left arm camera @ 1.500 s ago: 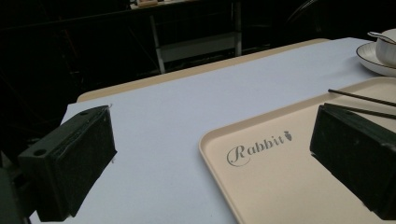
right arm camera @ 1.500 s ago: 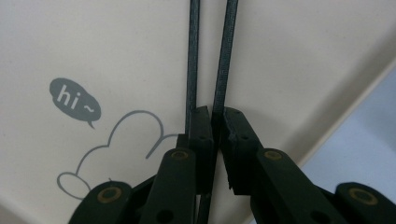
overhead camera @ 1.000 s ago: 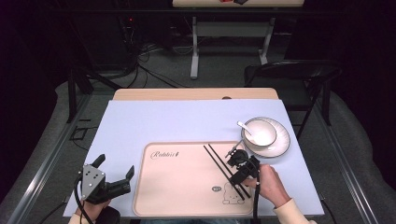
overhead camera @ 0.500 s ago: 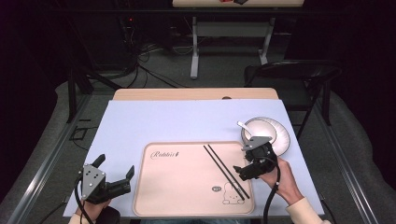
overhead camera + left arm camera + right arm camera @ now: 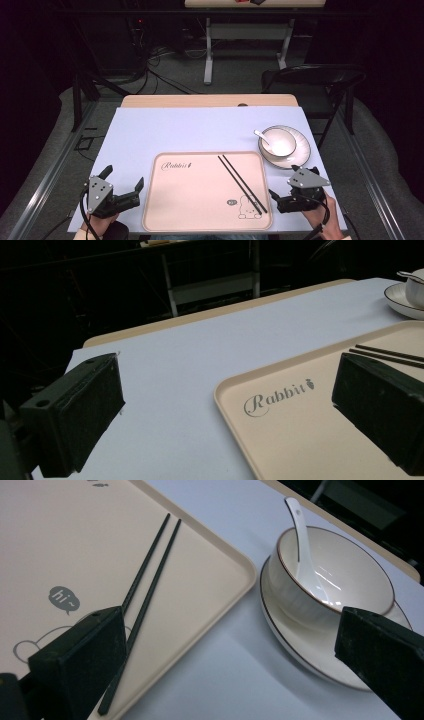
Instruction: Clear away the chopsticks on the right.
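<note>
Bowl [image 5: 279, 141]: white, on rimmed saucer [image 5: 300, 155], right of tray, on table. Spoon [image 5: 261, 138]: white, in bowl, handle leaning over rim to left. Table [image 5: 190, 130]: pale blue cover, wooden edge at far side. Chair [image 5: 310, 80]: dark, folding, beyond right far corner. Cables [image 5: 160, 65]: on floor behind.

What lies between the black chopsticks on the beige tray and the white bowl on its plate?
In the right gripper view, between the black chopsticks and the white bowl lie the beige tray's raised rim and bare pale blue table cover.
</note>
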The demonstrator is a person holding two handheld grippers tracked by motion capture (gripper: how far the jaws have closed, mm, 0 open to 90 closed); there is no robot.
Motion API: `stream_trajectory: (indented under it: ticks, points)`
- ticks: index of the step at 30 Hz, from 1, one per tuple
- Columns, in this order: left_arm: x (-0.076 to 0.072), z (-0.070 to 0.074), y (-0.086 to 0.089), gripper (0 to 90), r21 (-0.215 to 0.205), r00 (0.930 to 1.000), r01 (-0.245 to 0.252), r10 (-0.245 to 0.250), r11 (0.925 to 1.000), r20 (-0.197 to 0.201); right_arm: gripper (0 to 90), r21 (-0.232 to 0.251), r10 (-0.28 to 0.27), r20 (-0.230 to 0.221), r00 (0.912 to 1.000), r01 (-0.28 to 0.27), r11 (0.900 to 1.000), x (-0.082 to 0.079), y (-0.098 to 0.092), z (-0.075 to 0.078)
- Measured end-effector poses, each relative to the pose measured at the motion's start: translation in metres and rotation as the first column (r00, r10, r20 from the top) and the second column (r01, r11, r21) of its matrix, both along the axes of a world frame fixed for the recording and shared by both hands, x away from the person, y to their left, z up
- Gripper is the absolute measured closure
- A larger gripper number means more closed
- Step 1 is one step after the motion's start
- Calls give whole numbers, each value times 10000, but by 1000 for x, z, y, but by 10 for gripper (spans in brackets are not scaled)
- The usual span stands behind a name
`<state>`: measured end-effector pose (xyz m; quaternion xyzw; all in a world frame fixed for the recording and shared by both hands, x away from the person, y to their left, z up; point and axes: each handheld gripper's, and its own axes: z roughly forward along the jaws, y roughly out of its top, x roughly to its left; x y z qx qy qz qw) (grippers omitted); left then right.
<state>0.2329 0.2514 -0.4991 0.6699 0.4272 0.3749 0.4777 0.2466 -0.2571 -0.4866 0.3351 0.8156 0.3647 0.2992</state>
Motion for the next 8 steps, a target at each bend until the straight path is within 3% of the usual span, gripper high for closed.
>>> stream_trajectory:
  ticks: [6,8]
  points:
    - [1,0,0,0,-9,10000,-4,4,10000,5,0,572,-510,145,9986,501,9971,-19,-12,-4]
    - [1,0,0,0,1,10000,3,-3,10000,-4,0,513,-620,129,9980,613,9968,-21,-12,-4]
